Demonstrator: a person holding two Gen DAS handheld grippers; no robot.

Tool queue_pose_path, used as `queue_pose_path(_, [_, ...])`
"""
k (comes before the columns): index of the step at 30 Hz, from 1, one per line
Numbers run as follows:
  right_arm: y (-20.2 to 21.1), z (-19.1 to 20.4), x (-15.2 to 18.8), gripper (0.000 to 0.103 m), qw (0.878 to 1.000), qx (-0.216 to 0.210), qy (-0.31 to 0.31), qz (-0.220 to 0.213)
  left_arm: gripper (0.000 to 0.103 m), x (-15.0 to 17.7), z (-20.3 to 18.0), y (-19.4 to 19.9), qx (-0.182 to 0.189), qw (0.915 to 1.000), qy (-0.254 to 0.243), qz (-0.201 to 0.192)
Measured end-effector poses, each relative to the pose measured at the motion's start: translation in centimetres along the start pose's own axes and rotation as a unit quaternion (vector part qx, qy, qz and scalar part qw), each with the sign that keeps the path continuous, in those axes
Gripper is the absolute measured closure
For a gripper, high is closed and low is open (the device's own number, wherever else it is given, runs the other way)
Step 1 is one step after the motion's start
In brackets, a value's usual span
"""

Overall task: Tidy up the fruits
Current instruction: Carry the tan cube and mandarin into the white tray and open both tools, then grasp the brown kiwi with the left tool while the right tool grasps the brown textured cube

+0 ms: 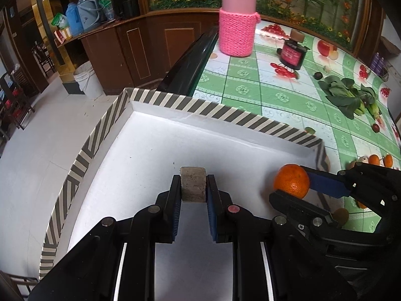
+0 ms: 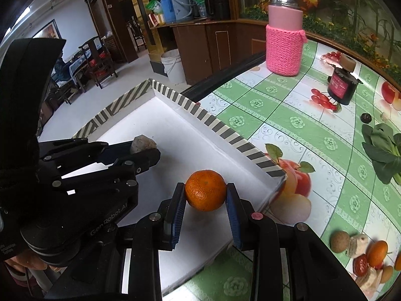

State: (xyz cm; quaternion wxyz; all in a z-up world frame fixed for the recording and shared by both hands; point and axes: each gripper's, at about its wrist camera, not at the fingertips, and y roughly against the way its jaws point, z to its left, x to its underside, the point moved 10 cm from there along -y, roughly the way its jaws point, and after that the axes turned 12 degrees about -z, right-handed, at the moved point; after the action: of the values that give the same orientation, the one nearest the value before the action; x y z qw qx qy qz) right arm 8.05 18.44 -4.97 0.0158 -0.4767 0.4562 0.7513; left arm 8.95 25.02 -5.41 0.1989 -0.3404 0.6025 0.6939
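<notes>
Left tongs: our left gripper (image 1: pixel 193 188) is clamped narrow on a pale tan cube-like piece (image 1: pixel 193 186), pads pressing its two sides; in the right wrist view the same gripper (image 2: pixel 146 151) sits at 9 o'clock with the piece (image 2: pixel 141 144) poking out of its tips.
Box: we hold both loads over a shallow white box (image 1: pixel 160 140) with a grey-and-cream striped rim (image 2: pixel 220 128); whether either load touches its floor we cannot tell.
Right tongs: our right gripper (image 2: pixel 206 194) is closed on a mandarin orange (image 2: pixel 205 190), a blue pad on each side; in the left wrist view it (image 1: pixel 292 184) comes in from 3 o'clock with the orange (image 1: pixel 291 184) near the box's right end.
Table: we see a green-checked cloth with printed fruit (image 2: pixel 288 105) to the right of the box.
Bottle: a jar in a pink knitted sleeve (image 1: pixel 237 27) stands at 12 o'clock, well apart from the box.
Dark jar: a small black jar with a pink label (image 1: pixel 292 54) stands at 1 o'clock, just right of the bottle.
Greens: a leafy green vegetable (image 1: pixel 351 95) lies at 2 o'clock.
Loose fruit: a heap of small fruits (image 2: pixel 363 253) sits at 4 o'clock in the right wrist view, near the right gripper.
</notes>
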Motion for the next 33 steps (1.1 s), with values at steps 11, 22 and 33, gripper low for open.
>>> queue_pose_path(11, [0.9,-0.6,0.0,0.058,1.000,0.008,0.003,-0.012,0.038,0.1,0.7,0.6,-0.003,0.9996,0.027,-0.004])
queue_pose_path(22, [9.7,-3.2,0.8,0.033,0.996,0.018,-0.035,-0.085,0.035,0.5,-1.8,4.7,0.025,0.9988,0.021,-0.036])
queue_pose_path(33, [17.5,-9.8,6.0,0.027,0.987,0.095,-0.075,-0.107,0.035,2.4,-10.0,8.0,0.093,0.9944,-0.027,-0.043])
